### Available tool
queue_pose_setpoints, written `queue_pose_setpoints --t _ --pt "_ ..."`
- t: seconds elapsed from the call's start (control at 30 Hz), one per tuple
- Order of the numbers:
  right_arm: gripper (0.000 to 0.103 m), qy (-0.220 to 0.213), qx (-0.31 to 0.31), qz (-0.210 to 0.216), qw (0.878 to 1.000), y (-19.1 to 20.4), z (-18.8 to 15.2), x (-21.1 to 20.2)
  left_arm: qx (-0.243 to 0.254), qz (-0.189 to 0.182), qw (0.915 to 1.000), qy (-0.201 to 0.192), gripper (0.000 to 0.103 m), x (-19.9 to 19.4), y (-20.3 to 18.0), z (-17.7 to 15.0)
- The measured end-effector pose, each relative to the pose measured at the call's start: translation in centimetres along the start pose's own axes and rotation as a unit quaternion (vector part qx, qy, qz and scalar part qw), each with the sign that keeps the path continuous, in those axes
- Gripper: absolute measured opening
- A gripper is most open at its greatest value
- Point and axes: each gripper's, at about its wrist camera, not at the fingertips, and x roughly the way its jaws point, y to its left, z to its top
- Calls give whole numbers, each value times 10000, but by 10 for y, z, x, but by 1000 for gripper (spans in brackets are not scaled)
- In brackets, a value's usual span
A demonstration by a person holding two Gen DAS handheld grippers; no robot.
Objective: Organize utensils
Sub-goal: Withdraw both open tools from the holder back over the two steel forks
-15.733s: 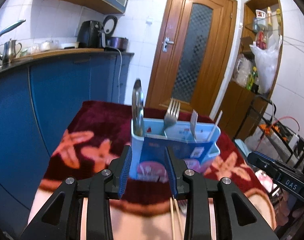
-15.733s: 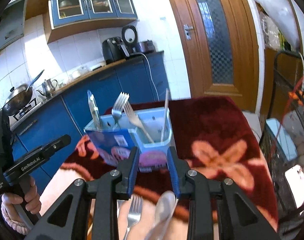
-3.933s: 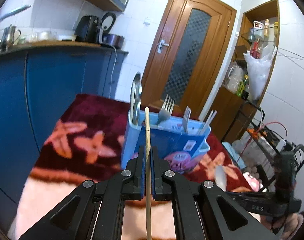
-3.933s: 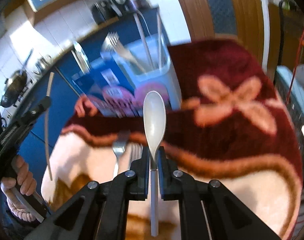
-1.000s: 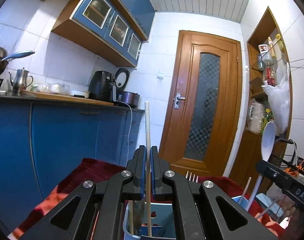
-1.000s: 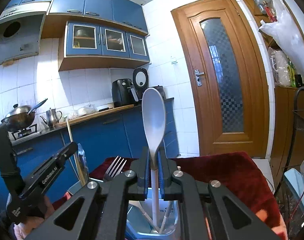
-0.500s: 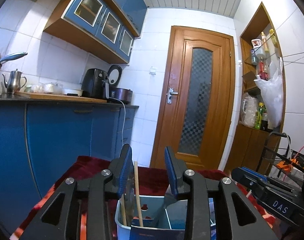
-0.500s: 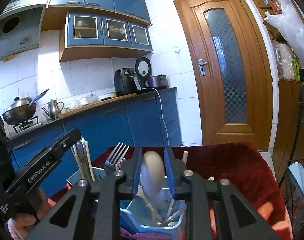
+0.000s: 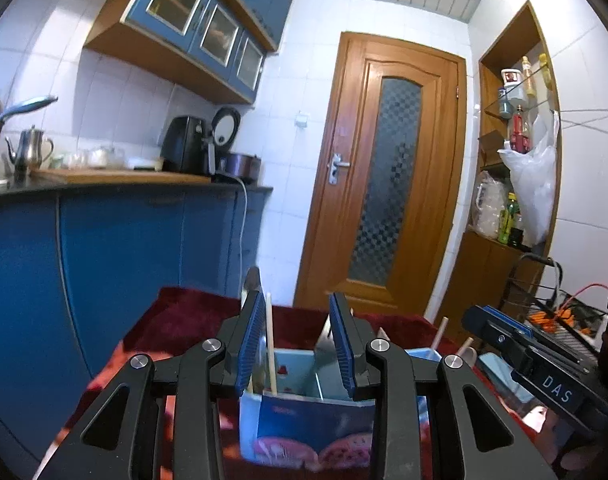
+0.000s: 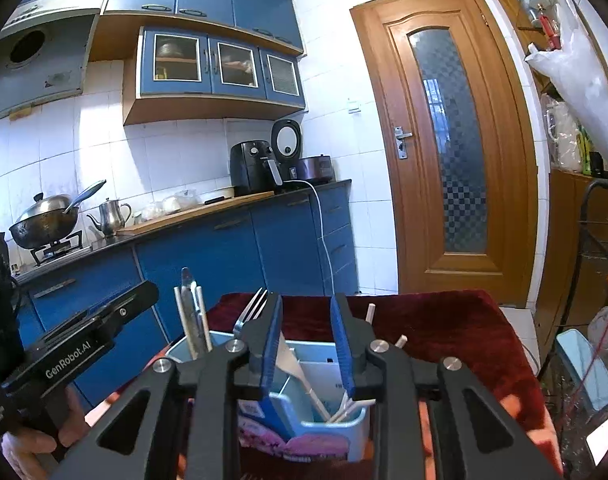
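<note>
Left tongs (image 9: pixel 296 340): spread wide, nothing gripped, held just above the blue caddy (image 9: pixel 304 420) on the red-clothed table (image 9: pixel 176 320).
Chopstick (image 9: pixel 270 344): upright in the caddy's left compartment, beside a metal utensil. Judged light, stiff, smooth; likely to be pinched best near mid-shaft.
Fork (image 10: pixel 250 312): tines up, middle compartment. Judged heavier, slippery; best gripped on the flat handle.
Right tongs (image 10: pixel 306 344): likewise open and empty, above the right compartment, where pale handles (image 10: pixel 340 404) lean.
</note>
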Motion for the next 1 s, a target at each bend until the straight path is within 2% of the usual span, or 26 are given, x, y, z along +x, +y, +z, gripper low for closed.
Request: queue_pose_setpoints --t 0.27,0.57,1.0 --pt "28 61 42 -103 9999 8 -1 -36 -105 -64 9994 336 35 -28 2 0" --pt "31 259 118 -296 9992 15 -16 -69 116 -163 9971 733 35 -57 -7 -14" --pt "33 796 325 -539 9948 11 -58 -87 44 -257 9865 1619 35 -53 -8 -56"
